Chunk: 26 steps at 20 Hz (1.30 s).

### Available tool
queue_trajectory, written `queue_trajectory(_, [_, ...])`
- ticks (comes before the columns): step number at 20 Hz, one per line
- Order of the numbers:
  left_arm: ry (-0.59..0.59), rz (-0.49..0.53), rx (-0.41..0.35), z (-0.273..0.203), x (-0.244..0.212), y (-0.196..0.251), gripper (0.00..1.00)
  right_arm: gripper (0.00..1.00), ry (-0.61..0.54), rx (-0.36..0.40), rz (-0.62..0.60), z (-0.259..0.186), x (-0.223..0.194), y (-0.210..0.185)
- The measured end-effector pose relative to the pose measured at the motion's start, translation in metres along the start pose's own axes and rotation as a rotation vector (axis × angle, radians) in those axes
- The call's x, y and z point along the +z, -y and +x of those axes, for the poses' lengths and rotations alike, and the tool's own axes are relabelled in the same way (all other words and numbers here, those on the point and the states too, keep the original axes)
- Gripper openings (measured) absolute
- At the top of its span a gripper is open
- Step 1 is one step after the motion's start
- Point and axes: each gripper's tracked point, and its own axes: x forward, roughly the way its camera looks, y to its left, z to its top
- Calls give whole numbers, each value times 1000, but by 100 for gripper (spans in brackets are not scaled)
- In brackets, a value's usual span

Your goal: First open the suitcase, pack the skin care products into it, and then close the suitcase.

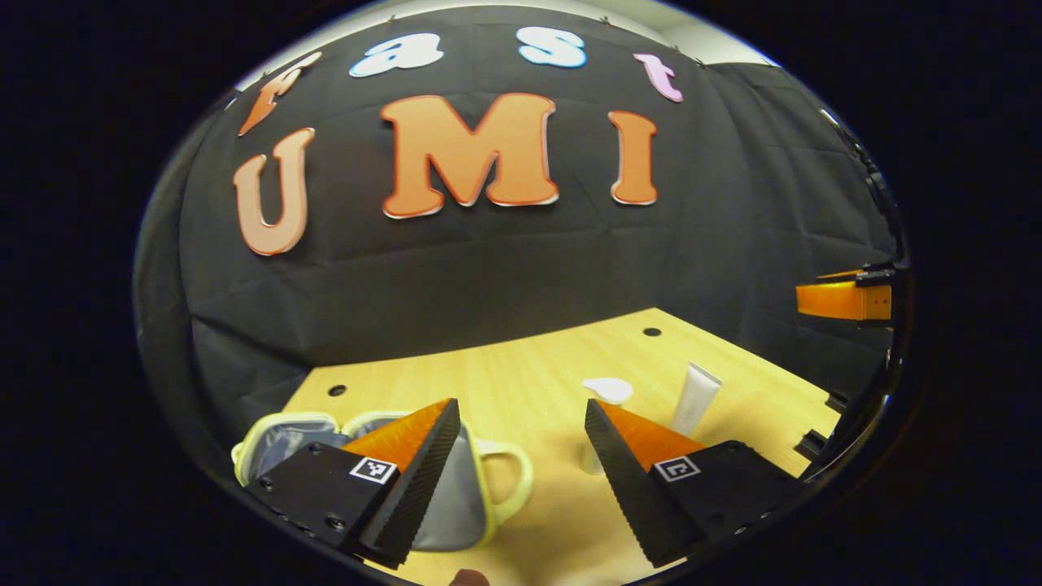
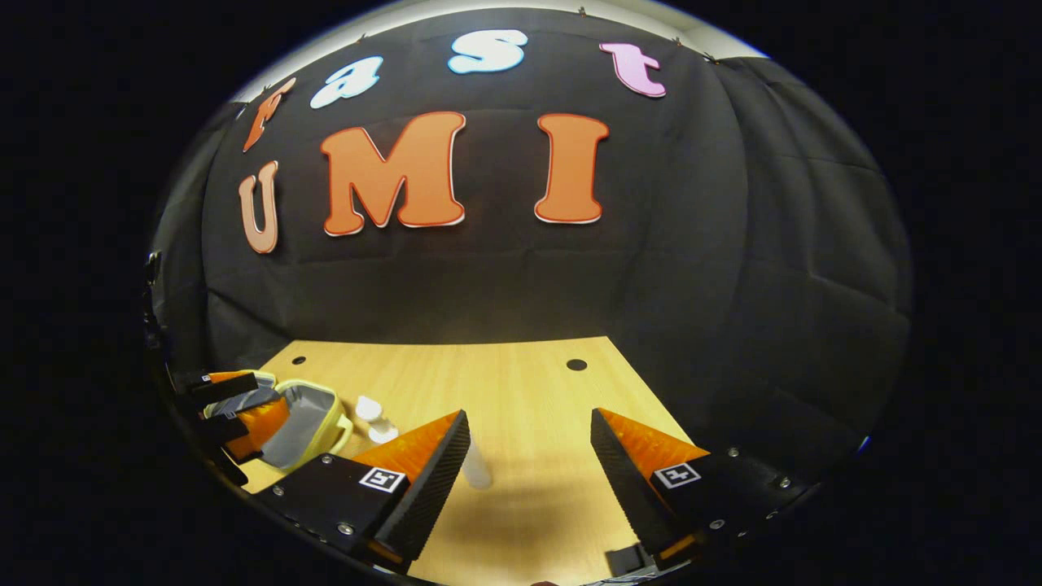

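A pale wooden table (image 2: 505, 382) stands before black cloth. On it the small suitcase (image 1: 456, 496) lies open at the left gripper (image 1: 521, 456), its grey lining showing. A white tube (image 1: 696, 399) and a small white bottle (image 2: 370, 415) stand outside it, unpacked. Both the left and the right gripper (image 2: 529, 464) gape, fingers apart, holding nothing. Packing and closing remain.
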Motion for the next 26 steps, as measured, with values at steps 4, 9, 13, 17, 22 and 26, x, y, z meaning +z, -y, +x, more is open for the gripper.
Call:
queue_trajectory(4, [-55, 52, -45, 35, -33, 53, 99, 95, -19, -24, 3, 1, -14, 31])
queue_trajectory(9, [-134, 73, -49, 75, -85, 84, 99, 95, -78, -68, 21, 4, -39, 60])
queue_trajectory(13, [-171, 55, 3, 112, -117, 87, 99, 95, -115, -95, 13, 8, -54, 73])
queue_trajectory(17, [-171, 33, 51, 142, -125, 83, 100, 95, -150, -87, -20, 14, -68, 73])
queue_trajectory(22, [-149, 37, 54, 153, -122, 89, 99, 95, -178, 2, -36, 37, -91, 34])
queue_trajectory(26, [-142, -10, 48, 160, -121, 90, 89, 96, -230, 102, -72, 55, -125, -15])
